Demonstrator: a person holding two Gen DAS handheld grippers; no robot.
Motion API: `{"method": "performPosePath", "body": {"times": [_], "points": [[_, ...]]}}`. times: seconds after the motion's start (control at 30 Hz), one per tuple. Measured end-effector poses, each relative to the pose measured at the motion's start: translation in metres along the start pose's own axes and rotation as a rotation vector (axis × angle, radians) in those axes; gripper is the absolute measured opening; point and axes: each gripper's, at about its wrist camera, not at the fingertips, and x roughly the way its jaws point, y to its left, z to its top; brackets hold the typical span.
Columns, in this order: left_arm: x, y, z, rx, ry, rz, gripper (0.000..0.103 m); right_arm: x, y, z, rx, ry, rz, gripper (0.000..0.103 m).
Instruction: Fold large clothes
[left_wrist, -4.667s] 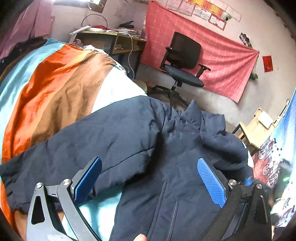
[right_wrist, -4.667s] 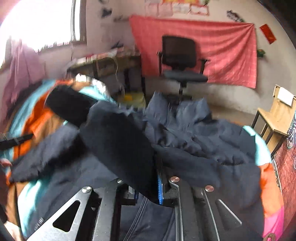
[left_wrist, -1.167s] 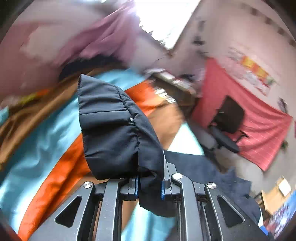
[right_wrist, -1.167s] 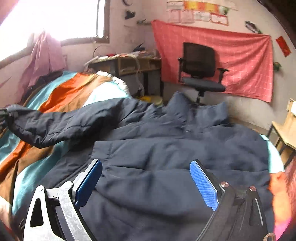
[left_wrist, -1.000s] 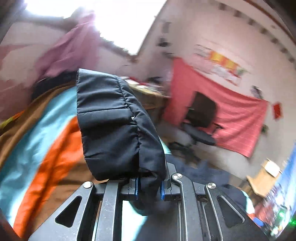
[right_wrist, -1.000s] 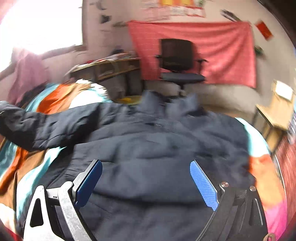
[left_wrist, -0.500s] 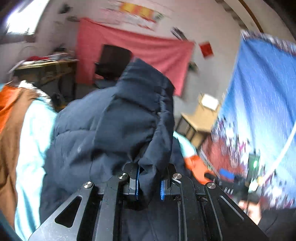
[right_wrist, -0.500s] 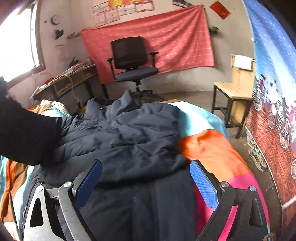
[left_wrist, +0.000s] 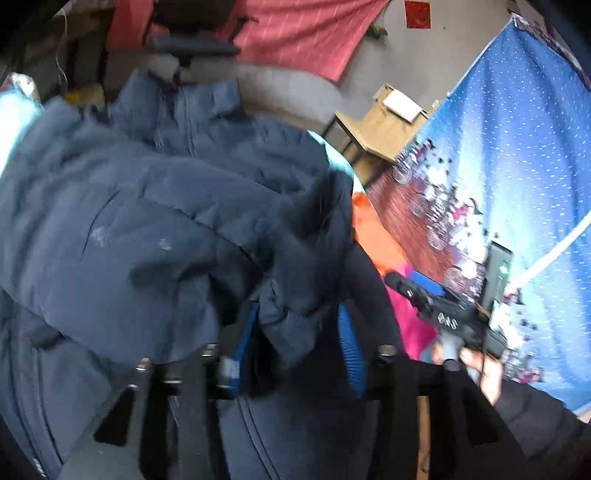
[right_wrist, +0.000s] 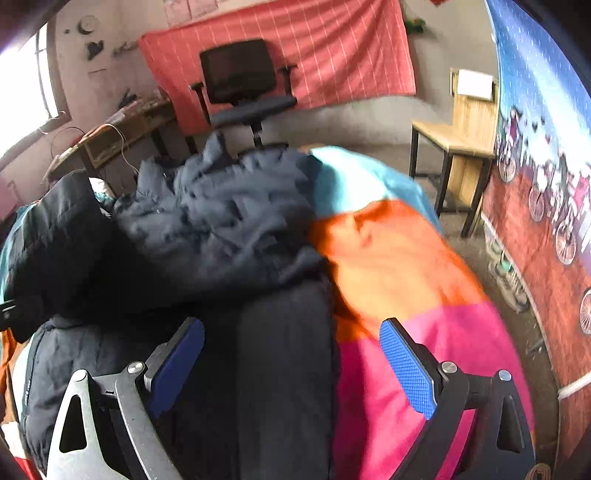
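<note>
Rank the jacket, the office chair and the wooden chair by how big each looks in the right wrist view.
1. Jacket, clearly the largest, though it is also nearest the camera.
2. Office chair and wooden chair look alike; no ranking between them.

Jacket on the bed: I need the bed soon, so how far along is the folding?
Done: one sleeve lies across the jacket front. In hand: the left tongs are opening with the cuff loose between them; the right tongs hang open over the hem. Left: the jacket is otherwise spread on the striped blanket, not yet a compact bundle.
</note>
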Motion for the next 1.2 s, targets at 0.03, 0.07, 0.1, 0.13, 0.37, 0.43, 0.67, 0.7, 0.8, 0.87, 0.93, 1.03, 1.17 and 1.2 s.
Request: {"method": "performPosePath", "body": {"times": [0.03, 0.07, 0.1, 0.13, 0.37, 0.43, 0.67, 0.7, 0.8, 0.87, 0.93, 1.03, 1.17, 1.2], "points": [[-0.008, 0.0, 0.002, -0.005, -0.002, -0.015, 0.052, 0.001, -0.004, -0.001, 0.028, 0.006, 0.021, 0.096], [-0.012, 0.004, -0.002, -0.015, -0.009, -0.024, 0.059, 0.001, -0.009, -0.002, 0.073, 0.012, 0.063, 0.096], [-0.018, 0.007, -0.002, -0.027, -0.022, -0.046, 0.062, 0.001, -0.011, -0.002, 0.103, 0.014, 0.095, 0.096], [-0.025, 0.01, -0.003, -0.033, -0.037, -0.064, 0.068, 0.001, -0.014, -0.002, 0.141, 0.018, 0.144, 0.096], [-0.076, 0.051, -0.021, -0.078, -0.139, 0.072, 0.071, 0.0, 0.03, -0.005, 0.081, 0.067, 0.358, 0.096], [-0.083, 0.068, -0.025, -0.097, -0.149, 0.156, 0.071, 0.011, 0.041, -0.01, 0.087, 0.131, 0.369, 0.096], [-0.113, 0.123, -0.039, -0.198, -0.207, 0.318, 0.071, 0.028, 0.052, -0.019, 0.187, 0.199, 0.348, 0.042], [-0.114, 0.127, -0.041, -0.204, -0.21, 0.327, 0.071, 0.027, 0.051, -0.016, 0.198, 0.201, 0.321, 0.029], [-0.114, 0.136, -0.043, -0.243, -0.24, 0.347, 0.071, 0.021, 0.041, -0.012, 0.244, 0.168, 0.338, 0.011], [-0.112, 0.139, -0.047, -0.264, -0.252, 0.342, 0.071, 0.017, 0.037, -0.009, 0.26, 0.151, 0.366, 0.008], [-0.107, 0.14, -0.05, -0.268, -0.246, 0.339, 0.071, 0.012, 0.044, -0.004, 0.22, 0.128, 0.354, 0.006], [-0.108, 0.139, -0.051, -0.244, -0.245, 0.345, 0.071, -0.004, 0.056, 0.011, 0.143, 0.06, 0.29, 0.005], [-0.109, 0.128, -0.042, -0.166, -0.279, 0.387, 0.071, -0.03, 0.064, 0.046, 0.053, -0.091, 0.204, 0.005], [-0.106, 0.127, -0.038, -0.15, -0.282, 0.39, 0.071, -0.034, 0.066, 0.054, 0.034, -0.121, 0.19, 0.005]]}}
